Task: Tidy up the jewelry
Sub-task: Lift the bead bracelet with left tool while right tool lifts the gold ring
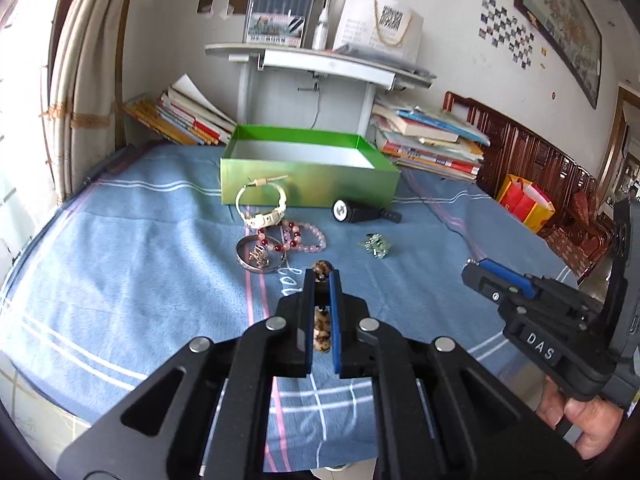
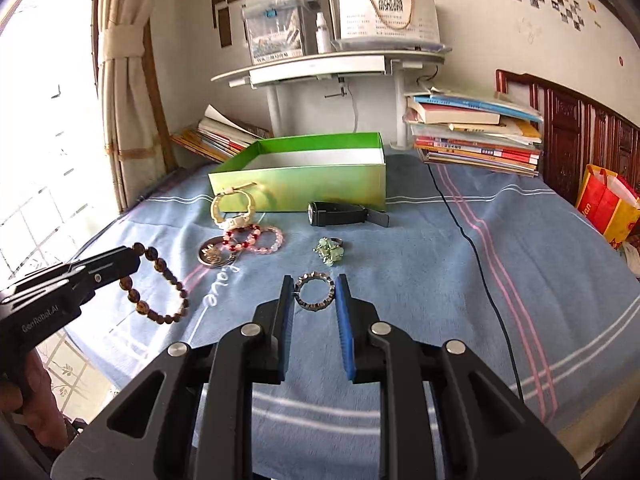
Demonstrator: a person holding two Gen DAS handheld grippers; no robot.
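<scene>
With both grippers already loaded and held above the bed (image 2: 420, 240), the step in hand looks like the carry toward the green box (image 2: 304, 184), which stands open at the bed's far edge, in front of the desk and the stacks of books. The left gripper (image 1: 322, 276) is clamped on a brown beaded bracelet (image 2: 160, 292); in the right wrist view the loop hangs free from its tips, clear of the blue bedspread. The right gripper (image 2: 314, 292) is closed on a small dark metal ring-shaped bracelet (image 2: 315, 292), pinched across its width between the blue pads.

The rest lies unsorted on the bedspread just in front of the box: a cream watch (image 2: 234, 210) leaning against the box's near wall, a black watch (image 2: 340, 213) beside it, pink and red bead bracelets (image 2: 256, 239), a silver bangle with a gold charm inside it (image 2: 214, 256), and a pale green cluster piece (image 2: 330, 252).

Judging from this, the next move calls for bringing each gripper over the box's near wall and above its white floor, low enough that the pieces drop inside. The dangling brown loop could catch on the rim or on the upright cream watch, so it needs clearance there.
</scene>
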